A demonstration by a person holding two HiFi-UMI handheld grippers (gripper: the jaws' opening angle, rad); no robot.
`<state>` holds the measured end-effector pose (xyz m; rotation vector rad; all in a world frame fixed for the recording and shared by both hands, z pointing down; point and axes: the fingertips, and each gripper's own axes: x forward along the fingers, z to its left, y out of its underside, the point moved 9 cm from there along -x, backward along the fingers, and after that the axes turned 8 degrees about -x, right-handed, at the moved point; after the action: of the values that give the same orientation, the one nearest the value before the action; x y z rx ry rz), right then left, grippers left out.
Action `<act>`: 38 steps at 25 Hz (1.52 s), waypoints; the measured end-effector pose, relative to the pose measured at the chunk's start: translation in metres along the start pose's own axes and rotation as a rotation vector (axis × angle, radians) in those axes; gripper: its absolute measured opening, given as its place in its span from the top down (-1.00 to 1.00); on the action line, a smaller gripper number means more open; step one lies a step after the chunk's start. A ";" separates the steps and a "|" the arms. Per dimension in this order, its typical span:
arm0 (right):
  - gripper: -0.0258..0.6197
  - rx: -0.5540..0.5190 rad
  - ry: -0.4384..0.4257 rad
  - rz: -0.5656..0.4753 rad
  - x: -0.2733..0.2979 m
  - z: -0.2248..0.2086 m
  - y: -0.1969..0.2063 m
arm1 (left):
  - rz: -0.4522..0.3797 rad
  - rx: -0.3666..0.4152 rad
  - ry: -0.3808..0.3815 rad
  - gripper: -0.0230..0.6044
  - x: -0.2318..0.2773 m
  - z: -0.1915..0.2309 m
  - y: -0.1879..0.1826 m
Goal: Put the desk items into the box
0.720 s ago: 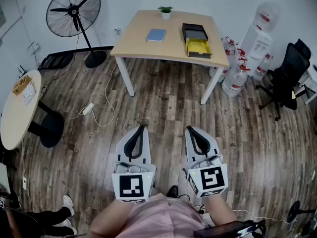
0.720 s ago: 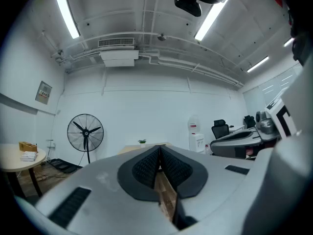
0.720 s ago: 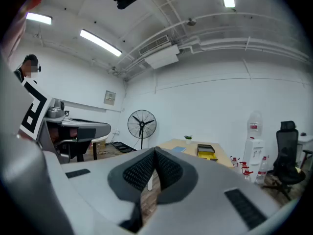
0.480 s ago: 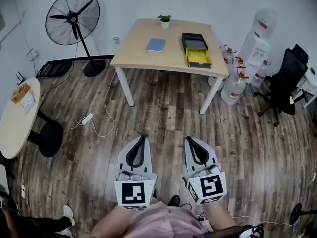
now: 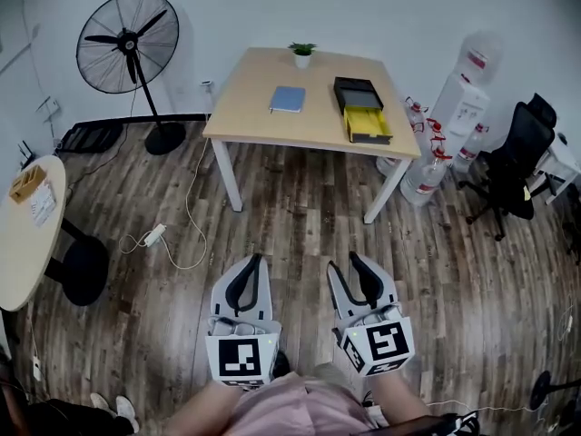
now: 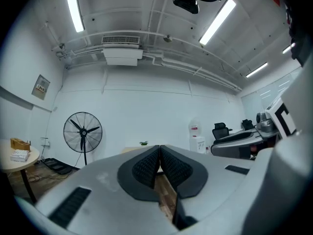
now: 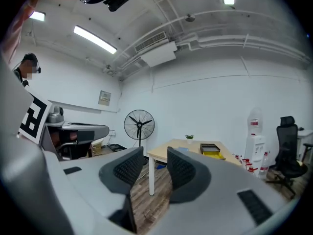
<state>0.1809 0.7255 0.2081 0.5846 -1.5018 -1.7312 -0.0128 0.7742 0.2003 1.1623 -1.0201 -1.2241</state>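
Note:
A wooden desk (image 5: pixel 272 121) stands across the room, far from both grippers. On it lie a blue notebook (image 5: pixel 287 99), a small potted plant (image 5: pixel 302 54), a black box (image 5: pixel 356 92) and a yellow tray (image 5: pixel 367 124) in front of the box. My left gripper (image 5: pixel 251 262) is held low over the floor, shut and empty, its pads touching (image 6: pixel 160 148). Beside it, my right gripper (image 5: pixel 344 265) is open with nothing between its fingers (image 7: pixel 155 152). The right gripper view shows the desk (image 7: pixel 182 151) and yellow tray (image 7: pixel 211 152) ahead.
A standing fan (image 5: pixel 129 44) is left of the desk, with a cable and power strip (image 5: pixel 151 235) on the wooden floor. A water dispenser (image 5: pixel 462 98), several bottles (image 5: pixel 425 166) and a black office chair (image 5: pixel 510 166) stand at the right. A round table (image 5: pixel 23 234) is at the left.
The view has drifted towards the desk. The right gripper's jaws have parted, while the left gripper has stayed shut.

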 end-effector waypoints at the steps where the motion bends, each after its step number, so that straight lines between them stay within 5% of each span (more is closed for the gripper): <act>1: 0.44 -0.003 0.000 0.002 0.005 0.003 0.000 | 0.000 0.002 0.003 0.88 0.002 0.005 0.001; 20: 0.53 -0.019 -0.017 0.055 0.076 -0.006 0.006 | 0.045 -0.012 -0.019 0.88 0.050 0.050 0.015; 38: 0.57 0.018 -0.038 0.027 0.243 -0.129 0.015 | 0.084 0.075 -0.032 0.89 0.250 0.072 0.015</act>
<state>0.1341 0.4549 0.2288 0.5414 -1.5456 -1.7186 -0.0588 0.5182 0.2170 1.1488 -1.1356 -1.1496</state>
